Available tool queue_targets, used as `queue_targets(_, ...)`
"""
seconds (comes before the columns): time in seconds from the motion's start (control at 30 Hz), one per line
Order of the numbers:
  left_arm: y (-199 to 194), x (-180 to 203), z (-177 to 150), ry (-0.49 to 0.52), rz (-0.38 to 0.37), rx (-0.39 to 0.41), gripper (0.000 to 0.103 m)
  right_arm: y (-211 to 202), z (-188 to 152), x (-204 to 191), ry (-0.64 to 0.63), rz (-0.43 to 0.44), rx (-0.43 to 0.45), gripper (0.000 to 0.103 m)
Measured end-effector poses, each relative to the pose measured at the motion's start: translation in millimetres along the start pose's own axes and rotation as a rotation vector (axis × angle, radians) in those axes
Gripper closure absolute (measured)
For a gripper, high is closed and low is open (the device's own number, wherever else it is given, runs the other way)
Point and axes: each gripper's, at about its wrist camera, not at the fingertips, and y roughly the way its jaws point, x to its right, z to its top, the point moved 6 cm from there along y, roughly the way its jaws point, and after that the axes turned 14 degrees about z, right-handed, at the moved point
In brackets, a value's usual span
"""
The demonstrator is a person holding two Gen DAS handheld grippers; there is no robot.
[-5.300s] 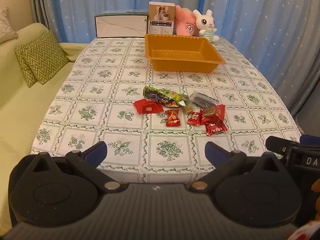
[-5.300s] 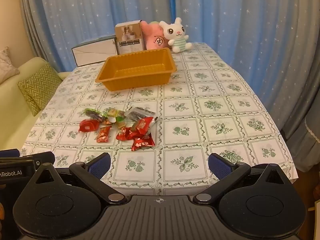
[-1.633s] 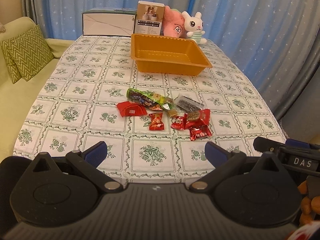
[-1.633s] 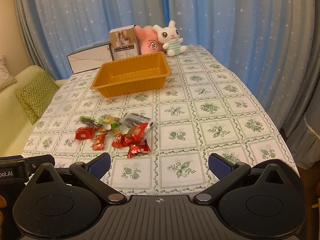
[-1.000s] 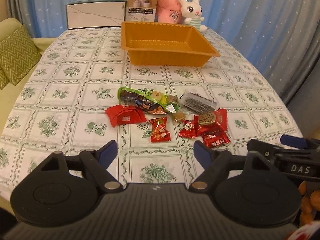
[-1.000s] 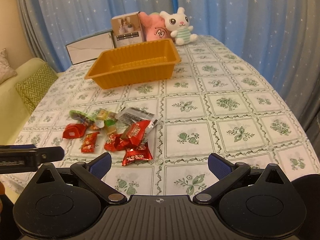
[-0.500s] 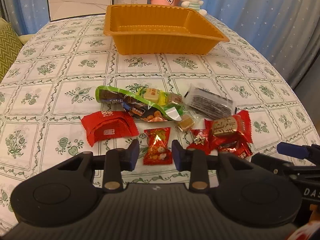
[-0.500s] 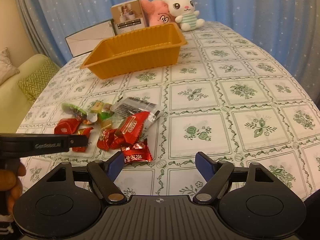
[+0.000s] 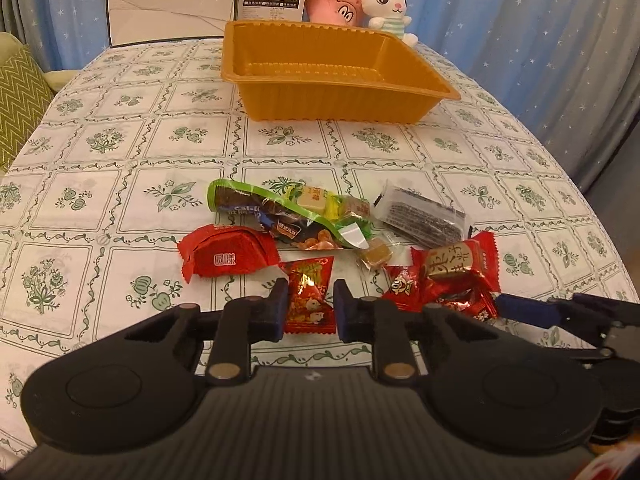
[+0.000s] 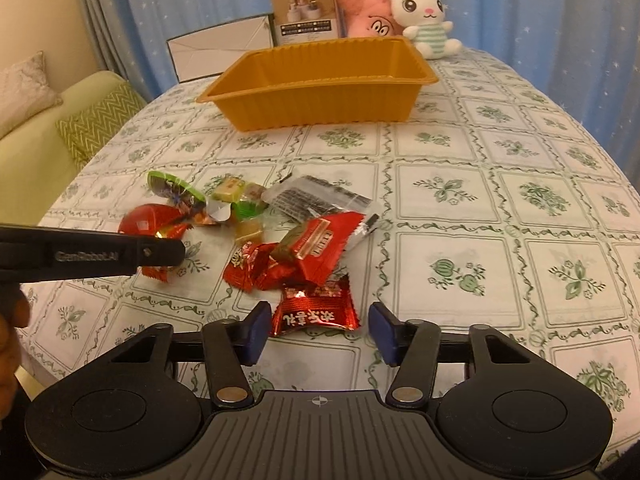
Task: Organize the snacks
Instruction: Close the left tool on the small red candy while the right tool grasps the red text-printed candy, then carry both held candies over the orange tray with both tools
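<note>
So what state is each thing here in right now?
Left gripper: jaws narrowed around a small red candy, contact unclear.
Right gripper: jaws open, flanking a red foil candy.
Orange tray: upright, empty.
Green snack bag: lying flat.
Bunny plush: sitting upright.

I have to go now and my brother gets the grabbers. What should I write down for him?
Left tool: jaws narrowed around the small red candy packet, seemingly not yet squeezing it.
Right tool: open, jaws on each side of the red foil candy, not gripping.
Snacks: all in one pile on the tablecloth, near edge.
Orange tray: empty, farther back.
Done: nothing is in the tray.
Left: grip each candy, carry it to the tray, then move the remaining snacks.
</note>
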Motion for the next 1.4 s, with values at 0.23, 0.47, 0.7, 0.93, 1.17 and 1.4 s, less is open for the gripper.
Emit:
queue_targets(0.23, -7.5, 4.6, -0.6, 0.002, -0.014, 0.009, 0.082, 10.2, 1.8, -9.5, -0.068, -0.033, -0.005, 0.059)
queue_targets(0.47, -13.4, 6.4, -2.0, -0.001, -0.025, 0.011, 0.082, 3.3, -1.3, -9.3, -0.085, -0.062, 0.001, 0.069)
queue_targets(0.7, -24.5, 11.4, 3.3, 0.005, -0.031, 0.034, 0.082, -18.2, -0.7, -2.9, -0.068, -0.097, 0.045, 0.069)
queue_targets(0.93, -34.3, 18.2, 10.7, 0.02, -0.038, 0.06, 0.082, -47.5, 11.5, 9.6, -0.034, -0.178, 0.149, 0.069)
queue_targets(1.17, -39.7, 22.1, 29.7, 0.026, -0.048, 0.098, 0.082, -61.7, 33.5, 20.2, 0.002, -0.162, 0.211, 0.069)
queue_targets(1.4, -36.3, 22.2, 67.6, 0.032, -0.052, 0.154, 0.082, -55.6, 78.0, 22.2, -0.049, -0.135, 0.256, 0.069)
